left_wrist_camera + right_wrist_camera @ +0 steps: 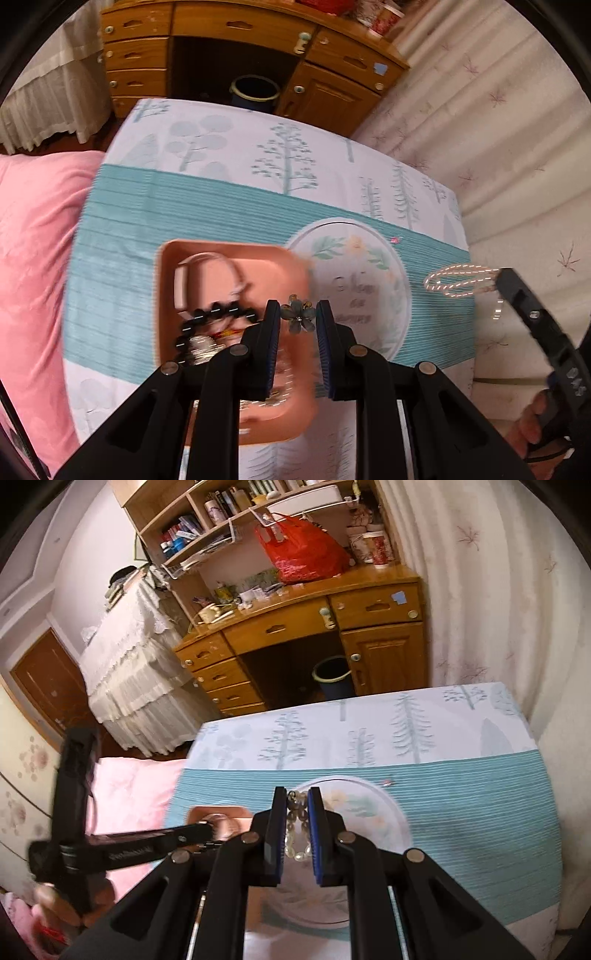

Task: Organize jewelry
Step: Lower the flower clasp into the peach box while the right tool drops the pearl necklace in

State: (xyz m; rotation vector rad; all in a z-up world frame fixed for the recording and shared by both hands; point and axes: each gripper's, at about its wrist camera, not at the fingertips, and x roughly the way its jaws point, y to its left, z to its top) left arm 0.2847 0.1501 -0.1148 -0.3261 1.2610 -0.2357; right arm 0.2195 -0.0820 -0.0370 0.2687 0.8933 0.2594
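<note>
Hanging between the jaws of the right hand-held gripper (297,821), a pearl bracelet (297,827) was clamped, its loop drooping lengthwise along the fingers, above the round floral motif on the cloth-covered counter (461,812). The left hand-held gripper (297,317) was clenched on a small grey-blue flower brooch (298,316), pinched at the very fingertips and held clear over the near right corner of the pink tray (236,332). That tray already carried a black bead bracelet (210,321), a pale bangle (207,273) and some silvery pieces too blurred to name. In the left wrist view the pearl bracelet showed as a streaked loop well to the right of the tray, with the motif between them. Judgement: the brooch sat nearer its destination, the tray lying almost straight below the left gripper; the right one would need to carry its bracelet leftward across the motif. A tiny red item (395,240) lay alone on the cloth beyond the motif.
</note>
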